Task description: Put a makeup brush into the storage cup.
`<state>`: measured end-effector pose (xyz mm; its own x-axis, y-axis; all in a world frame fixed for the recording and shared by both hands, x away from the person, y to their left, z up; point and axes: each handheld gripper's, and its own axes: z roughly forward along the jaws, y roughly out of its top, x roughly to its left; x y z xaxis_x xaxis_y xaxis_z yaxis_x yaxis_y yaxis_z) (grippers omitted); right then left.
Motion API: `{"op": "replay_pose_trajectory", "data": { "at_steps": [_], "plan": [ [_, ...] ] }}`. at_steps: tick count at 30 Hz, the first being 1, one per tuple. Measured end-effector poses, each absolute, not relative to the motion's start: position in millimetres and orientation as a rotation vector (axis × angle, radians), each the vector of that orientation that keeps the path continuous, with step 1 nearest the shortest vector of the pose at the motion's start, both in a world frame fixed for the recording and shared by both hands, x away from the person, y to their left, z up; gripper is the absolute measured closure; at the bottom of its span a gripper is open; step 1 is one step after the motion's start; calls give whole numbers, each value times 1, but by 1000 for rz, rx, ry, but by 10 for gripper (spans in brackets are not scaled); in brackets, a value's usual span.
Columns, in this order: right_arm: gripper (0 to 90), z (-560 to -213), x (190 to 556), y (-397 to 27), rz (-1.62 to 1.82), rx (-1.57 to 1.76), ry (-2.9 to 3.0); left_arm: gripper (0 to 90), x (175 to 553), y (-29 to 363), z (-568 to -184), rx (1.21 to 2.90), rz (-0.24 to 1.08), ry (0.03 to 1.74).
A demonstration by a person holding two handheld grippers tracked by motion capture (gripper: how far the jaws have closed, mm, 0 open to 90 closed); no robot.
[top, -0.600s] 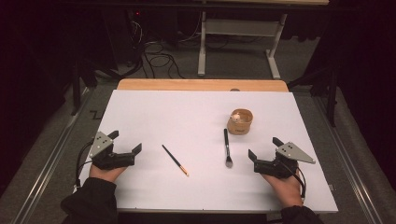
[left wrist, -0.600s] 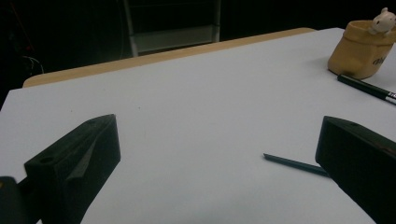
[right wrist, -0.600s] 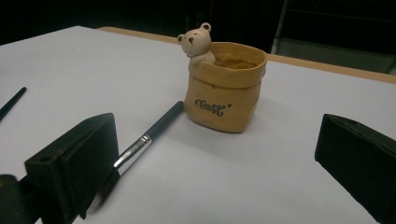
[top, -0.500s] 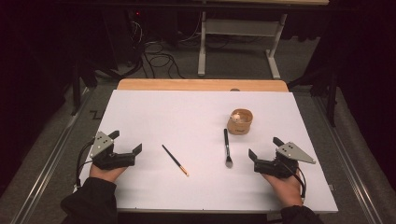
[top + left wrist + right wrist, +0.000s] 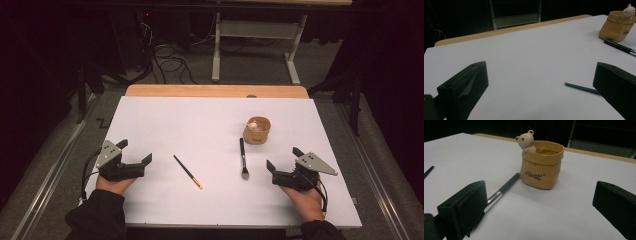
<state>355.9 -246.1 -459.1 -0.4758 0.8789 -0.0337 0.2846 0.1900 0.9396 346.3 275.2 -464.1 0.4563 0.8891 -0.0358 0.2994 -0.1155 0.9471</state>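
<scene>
Nothing has shifted since the earlier frames: left gripper [image 5: 135, 151] lower left and right gripper [image 5: 283, 157] lower right both rest spread and empty, thin pencil [image 5: 187, 171] and makeup brush [image 5: 243, 158] untouched at centre beside the bear pot [image 5: 257, 130]—work unstarted.

Dim room, white table [image 5: 200, 120] evenly lit from above (surroundings black); near jaws blurred.

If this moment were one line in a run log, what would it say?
left gripper: open, empty | right gripper: open, empty | thin brush, makeup brush: flat on white sheet | bear pot: upright
</scene>
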Motion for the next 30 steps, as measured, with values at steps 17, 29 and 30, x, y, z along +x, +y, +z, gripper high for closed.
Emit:
{"op": "replay_pose_trajectory", "data": {
  "at_steps": [17,29,30],
  "plan": [
    [4,-459,356,-247,1289,1093,1868,7,346,276,-464,1654,703,1043],
    [4,-458,355,-247,1294,1090,1859,7,345,276,-463,1650,704,1039],
    [4,-458,355,-247,1294,1089,1860,7,345,276,-463,1650,700,1038]
  ]
}}
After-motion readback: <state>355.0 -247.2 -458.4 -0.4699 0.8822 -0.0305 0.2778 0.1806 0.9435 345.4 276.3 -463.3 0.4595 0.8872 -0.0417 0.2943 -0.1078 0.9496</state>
